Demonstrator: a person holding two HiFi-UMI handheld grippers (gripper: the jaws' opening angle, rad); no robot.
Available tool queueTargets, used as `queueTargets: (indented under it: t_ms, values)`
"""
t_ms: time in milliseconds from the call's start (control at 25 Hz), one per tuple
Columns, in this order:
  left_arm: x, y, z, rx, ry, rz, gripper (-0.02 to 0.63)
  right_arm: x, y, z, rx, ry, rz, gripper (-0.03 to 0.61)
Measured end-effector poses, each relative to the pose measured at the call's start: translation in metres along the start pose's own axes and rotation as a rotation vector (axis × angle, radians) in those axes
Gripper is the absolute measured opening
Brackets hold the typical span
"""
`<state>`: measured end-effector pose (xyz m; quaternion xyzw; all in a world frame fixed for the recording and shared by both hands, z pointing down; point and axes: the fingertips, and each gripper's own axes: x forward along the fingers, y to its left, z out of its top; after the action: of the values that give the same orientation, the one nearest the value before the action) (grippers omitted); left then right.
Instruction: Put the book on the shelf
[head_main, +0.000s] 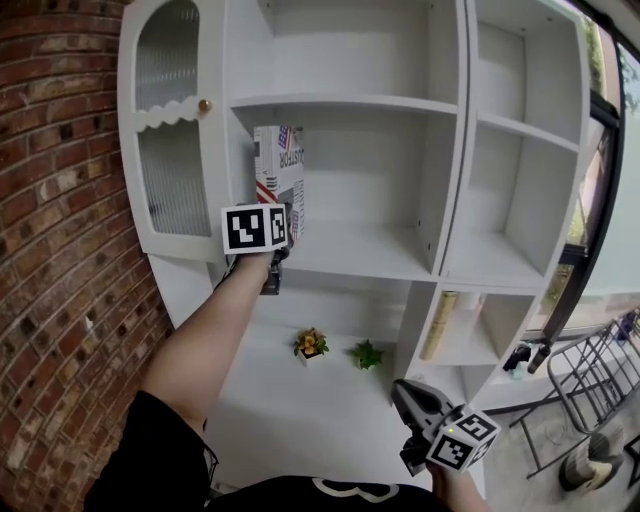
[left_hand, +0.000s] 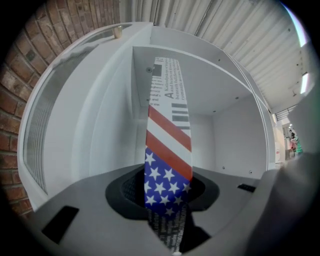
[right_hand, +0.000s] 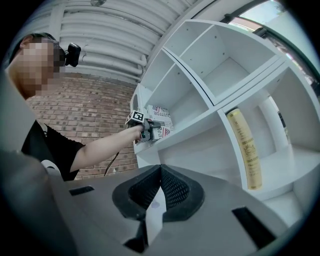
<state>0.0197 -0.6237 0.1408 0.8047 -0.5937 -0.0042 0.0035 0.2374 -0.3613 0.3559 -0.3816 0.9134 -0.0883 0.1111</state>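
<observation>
Jaws: clenched on the book (head_main: 279, 170) at the left gripper (head_main: 280, 252), pressed together with nothing between them at the right gripper (head_main: 408, 398).

Far left, brick wall (head_main: 60, 260). Next to it, cabinet door (head_main: 170, 150) with ribbed glass and a small brass knob (head_main: 204, 105) at its right edge.

Just right of the door, bare forearm (head_main: 200, 340) reaching up from a black sleeve, with the left gripper at its end. Pinches the book by its lower end. Holds it upright in the middle compartment of the white shelf (head_main: 350, 255), close to that compartment's left wall and near the front of the board. Bottom edge down at the board; whether resting on it, hard to tell. In the left gripper view, edge-on between the pads: stars and stripes low down, newsprint pattern above, bare white compartment behind.

One level lower, two small potted plants side by side on the wide board: an orange-flowered one (head_main: 311, 343) and a green one (head_main: 366, 353).

Lower right, the right gripper, well apart from the book and below the level of the plants, pointing up toward the shelf.

Beyond it, in a narrow lower compartment, tall yellow item (head_main: 438, 325) leaning to one side; book or tube, not clear.

Far right, metal chair frame (head_main: 590, 385) on the floor beside the shelf.
</observation>
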Motion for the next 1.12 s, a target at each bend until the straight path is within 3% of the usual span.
queueTargets:
  t_ms: [920,1120]
  values:
    - [0.039,0.006,-0.012,0.049,0.035,0.023,0.158,-0.018,-0.014,-0.004,0.03,-0.01,-0.096,0.011]
    - [0.037,0.002,-0.012,0.02,0.041,-0.029,0.284,-0.019,-0.009,-0.003,0.022,-0.011,-0.109,0.011]
